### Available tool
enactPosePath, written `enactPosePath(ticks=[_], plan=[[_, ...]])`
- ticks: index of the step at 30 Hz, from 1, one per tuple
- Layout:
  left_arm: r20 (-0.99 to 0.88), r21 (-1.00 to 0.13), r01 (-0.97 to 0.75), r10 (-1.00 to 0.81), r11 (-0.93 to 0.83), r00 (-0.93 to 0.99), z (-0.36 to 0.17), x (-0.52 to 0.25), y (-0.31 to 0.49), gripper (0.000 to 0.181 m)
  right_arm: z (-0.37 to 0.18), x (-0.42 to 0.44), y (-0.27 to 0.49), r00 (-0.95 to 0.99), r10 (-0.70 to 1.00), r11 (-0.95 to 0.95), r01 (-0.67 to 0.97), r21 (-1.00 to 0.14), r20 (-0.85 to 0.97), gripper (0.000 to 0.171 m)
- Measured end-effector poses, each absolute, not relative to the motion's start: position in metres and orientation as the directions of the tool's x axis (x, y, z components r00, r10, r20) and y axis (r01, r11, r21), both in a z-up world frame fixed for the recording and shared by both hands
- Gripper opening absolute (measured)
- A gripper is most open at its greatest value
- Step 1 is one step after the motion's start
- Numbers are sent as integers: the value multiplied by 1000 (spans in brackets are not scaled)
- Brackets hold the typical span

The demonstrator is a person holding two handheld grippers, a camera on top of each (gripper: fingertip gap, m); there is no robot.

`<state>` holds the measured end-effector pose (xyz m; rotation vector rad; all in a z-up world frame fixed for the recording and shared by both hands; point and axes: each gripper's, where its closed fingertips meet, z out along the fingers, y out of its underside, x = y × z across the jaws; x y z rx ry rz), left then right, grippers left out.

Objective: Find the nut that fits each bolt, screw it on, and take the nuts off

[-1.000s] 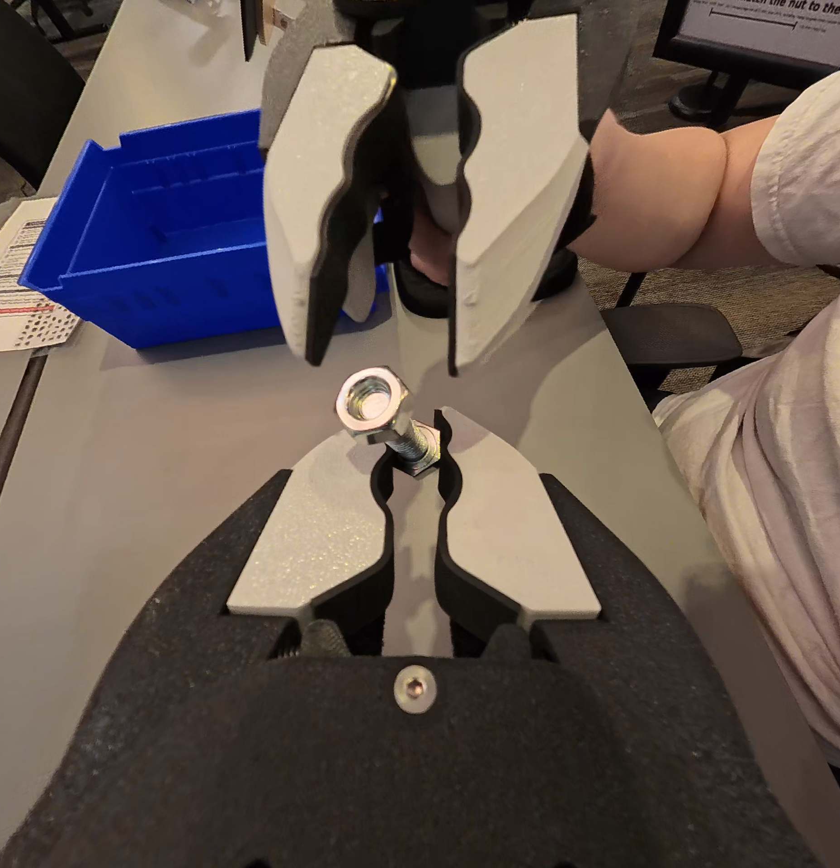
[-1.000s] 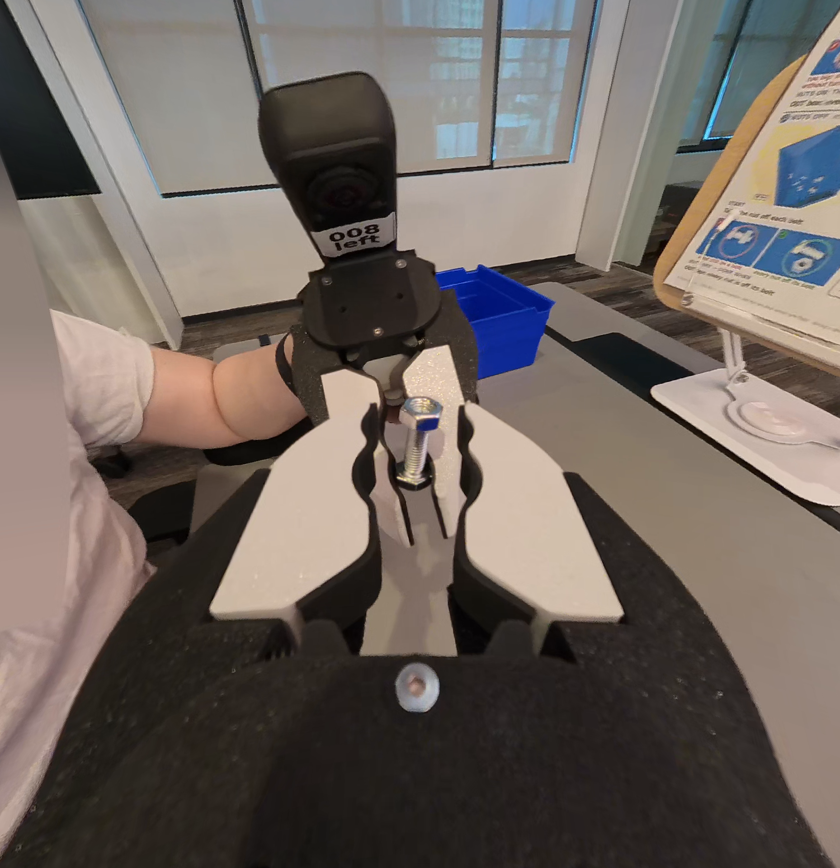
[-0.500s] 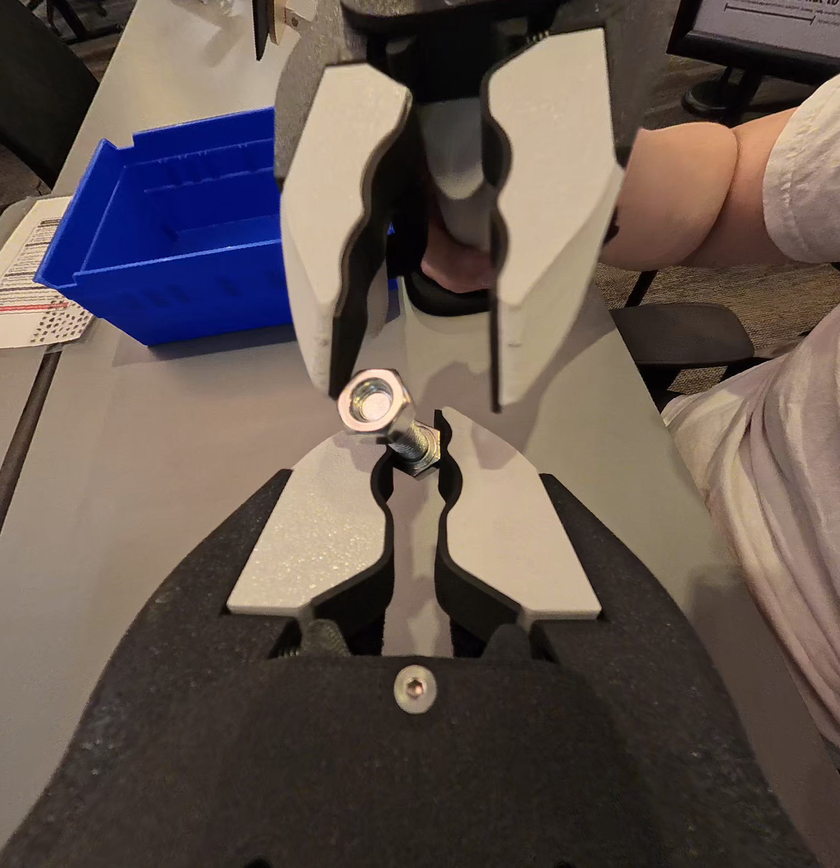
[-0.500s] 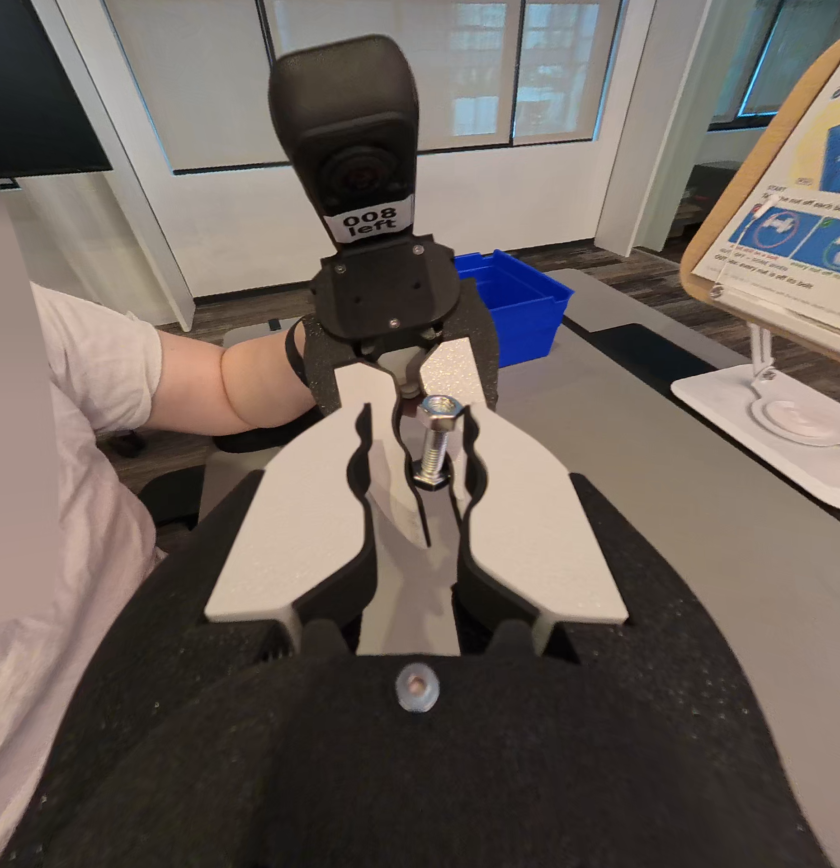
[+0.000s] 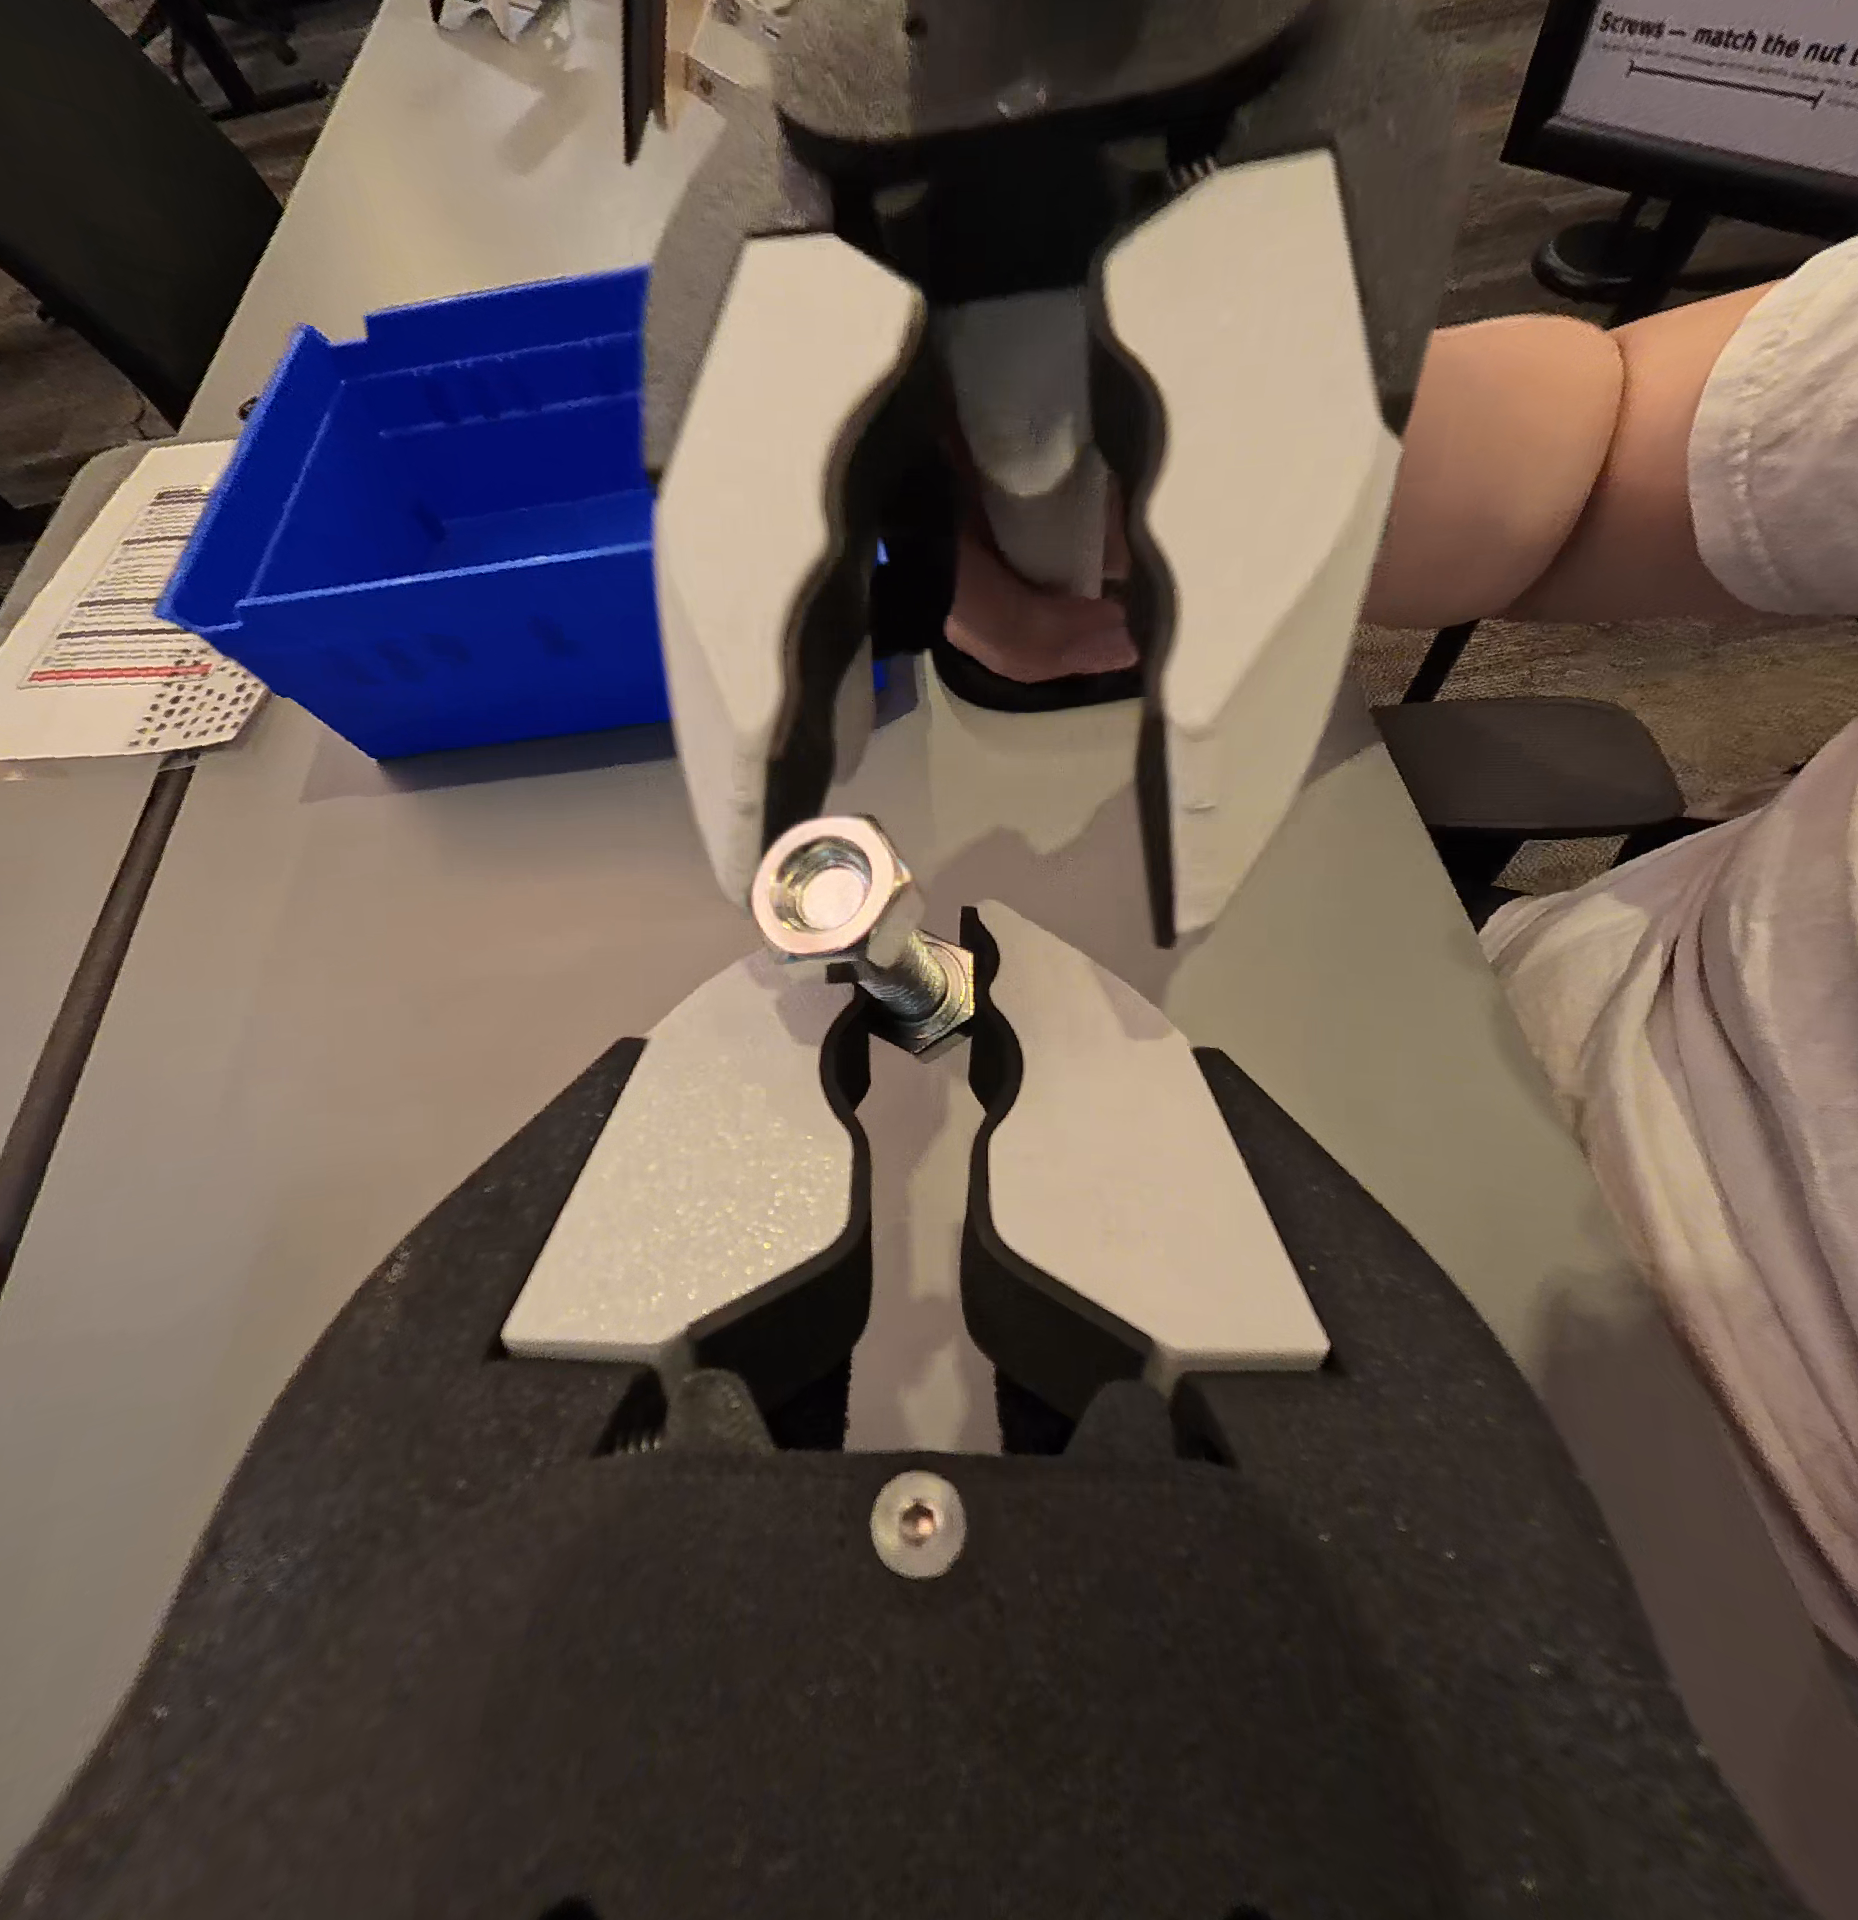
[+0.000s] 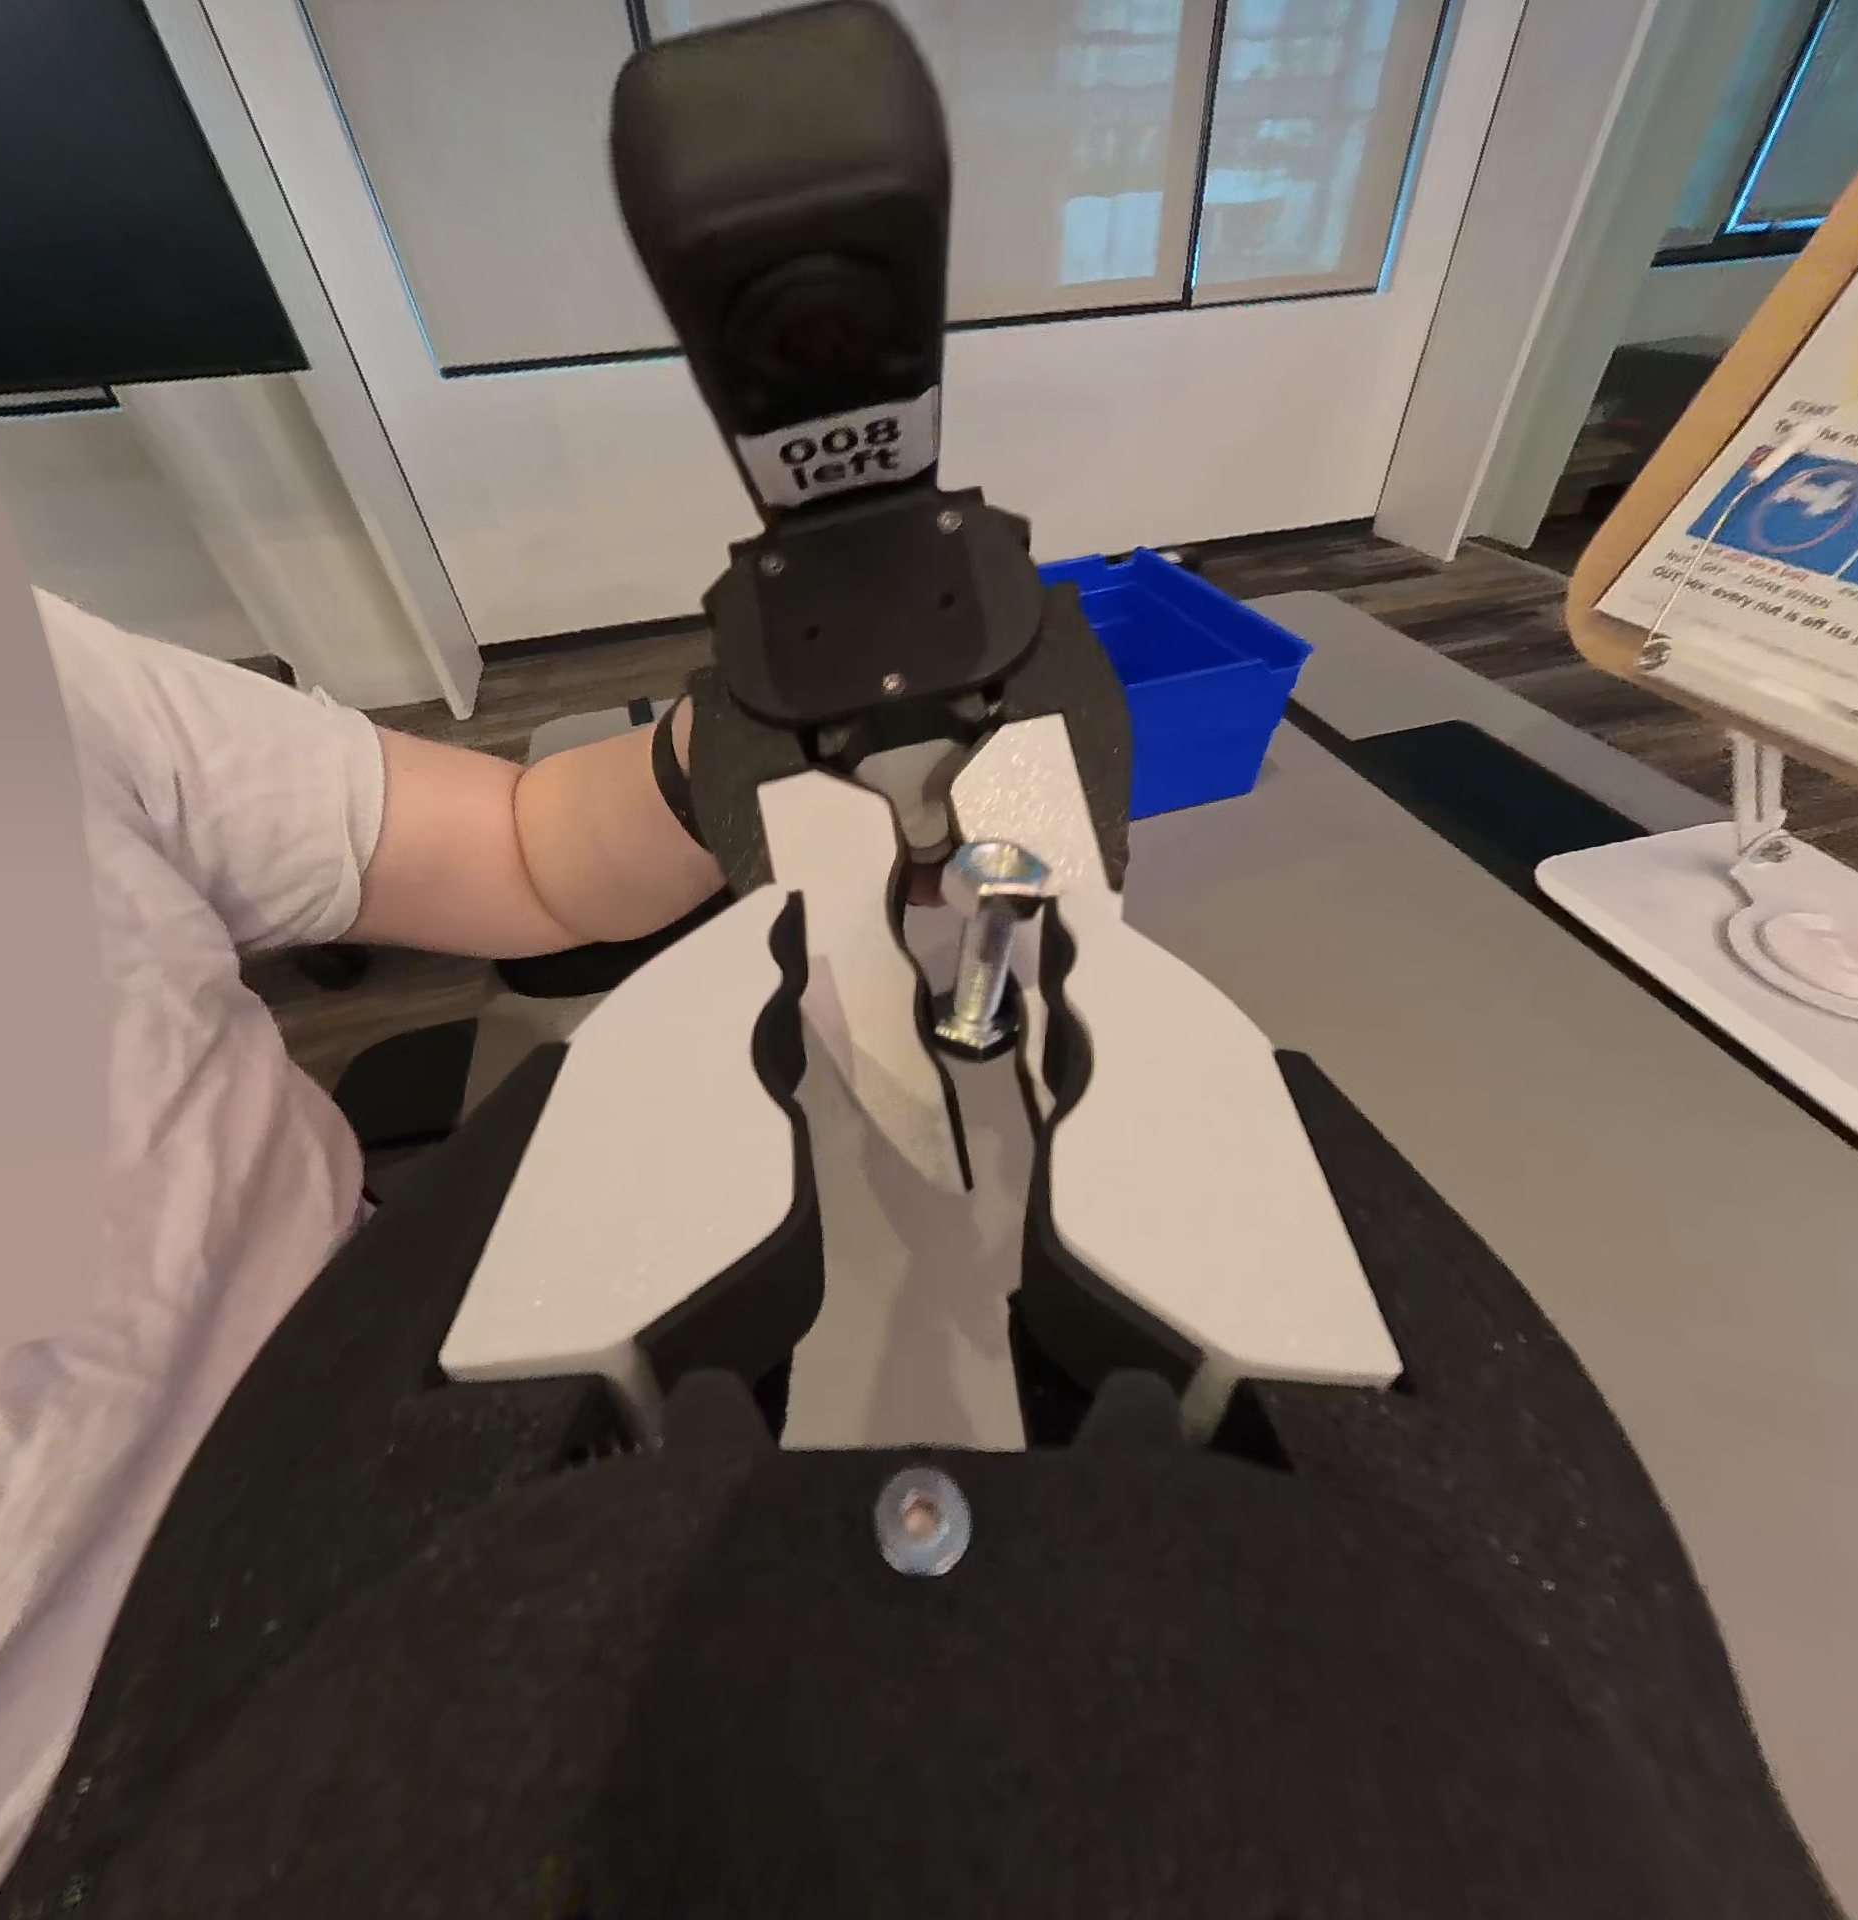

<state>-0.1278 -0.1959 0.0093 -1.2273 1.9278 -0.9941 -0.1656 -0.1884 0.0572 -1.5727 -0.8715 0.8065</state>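
Observation:
My left gripper (image 5: 904, 997) is shut on a dark hex nut (image 5: 935, 1016) threaded onto a silver bolt (image 5: 909, 961). The bolt stands up out of the fingers with its hex head (image 5: 831, 899) on top. My right gripper (image 5: 956, 904) faces it from the far side, open and empty, its fingertips level with the bolt head. In the right wrist view the bolt (image 6: 987, 956) stands between my right gripper's (image 6: 925, 925) open fingers, closer to the right one, not touching. The nut (image 6: 972, 1029) sits in the left gripper (image 6: 982, 1081).
A blue bin (image 5: 437, 582) stands on the grey table (image 5: 385, 987) at the back left, also seen in the right wrist view (image 6: 1185, 707). A printed sheet (image 5: 104, 623) lies left of it. An instruction board (image 6: 1756, 520) on a white stand (image 6: 1735, 935) stands to the right. Tip to tip, the grippers are about 6 cm apart.
My right gripper has moved in toward the left gripper, so its open fingers now reach around the bolt head. The left gripper still holds the nut and bolt in place.

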Motion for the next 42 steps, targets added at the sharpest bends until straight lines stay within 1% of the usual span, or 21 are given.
enactPosePath(ticks=[1, 2, 3, 5, 8, 12, 14, 15, 16, 17, 21, 26, 27, 28, 29, 30, 31, 34, 37, 40, 42], plan=[[-112, -858, -437, -929, 270, -353, 12, -129, -193, 13, 58, -165, -190, 499, 867, -90, 118, -989, -20, 40], [-113, -863, -433, -934, 261, -339, 15, -130, -190, 13, 59, -166, -196, 479, 878, -61, 118, -991, 3, 28], [-113, -865, -431, -937, 257, -332, 17, -131, -187, 13, 62, -166, -200, 471, 882, -46, 105, -993, 9, 26], [-110, -866, -430, -935, 256, -337, 18, -133, -186, 13, 69, -160, -196, 509, 860, -29, 80, -996, 16, 26], [-113, -864, -428, -930, 266, -351, 18, -132, -191, 13, 76, -156, -182, 543, 840, -38, 53, -998, -3, 33], [-124, -857, -435, -930, 276, -347, 17, -132, -191, 13, 76, -169, -178, 462, 882, -122, 31, -992, -94, 36], [-117, -861, -434, -934, 264, -336, 18, -132, -187, 13, 74, -169, -180, 460, 881, -144, 35, -989, -112, 39], [-117, -862, -435, -937, 260, -328, 18, -133, -185, 13, 74, -166, -182, 466, 878, -140, 35, -990, -107, 35], [-117, -864, -434, -941, 254, -317, 19, -133, -182, 13, 74, -165, -189, 444, 890, -136, 40, -990, -104, 23], [-112, -867, -432, -942, 249, -317, 20, -133, -181, 13, 75, -163, -193, 432, 895, -137, 36, -990, -108, 22], [-110, -866, -430, -935, 256, -336, 20, -133, -187, 14, 84, -154, -179, 511, 858, -85, 30, -996, -58, 31], [-127, -863, -430, -936, 267, -327, 21, -133, -187, 14, 75, -172, -175, 456, 886, -135, 77, -988, -86, 36], [-130, -863, -430, -938, 266, -321, 21, -133, -184, 14, 75, -174, -176, 460, 885, -123, 84, -989, -71, 41], [-131, -865, -426, -939, 265, -317, 23, -134, -182, 14, 76, -172, -175, 496, 868, -88, 92, -992, -31, 38], [-129, -867, -426, -942, 259, -309, 24, -135, -180, 14, 78, -169, -176, 523, 852, -54, 113, -992, 13, 28], [-129, -870, -424, -945, 253, -300, 26, -136, -177, 13, 81, -170, -183, 504, 863, -30, 125, -992, 38, 13], [-124, -873, -420, -946, 248, -301, 28, -137, -177, 13, 87, -170, -186, 497, 867, -24, 116, -993, 37, 14], [-115, -879, -410, -942, 244, -314, 31, -139, -179, 13, 92, -167, -174, 516, 856, -52, 141, -989, 28, 31], [-128, -876, -406, -938, 259, -323, 32, -139, -183, 13, 97, -166, -158, 505, 863, -41, 140, -989, 35, 33], [-122, -883, -397, -938, 252, -324, 35, -140, -184, 13, 94, -176, -162, 388, 919, -123, 113, -986, -70, 33], [-115, -886, -393, -938, 246, -328, 36, -140, -184, 13, 90, -179, -161, 356, 929, -147, 103, -984, -101, 33]])
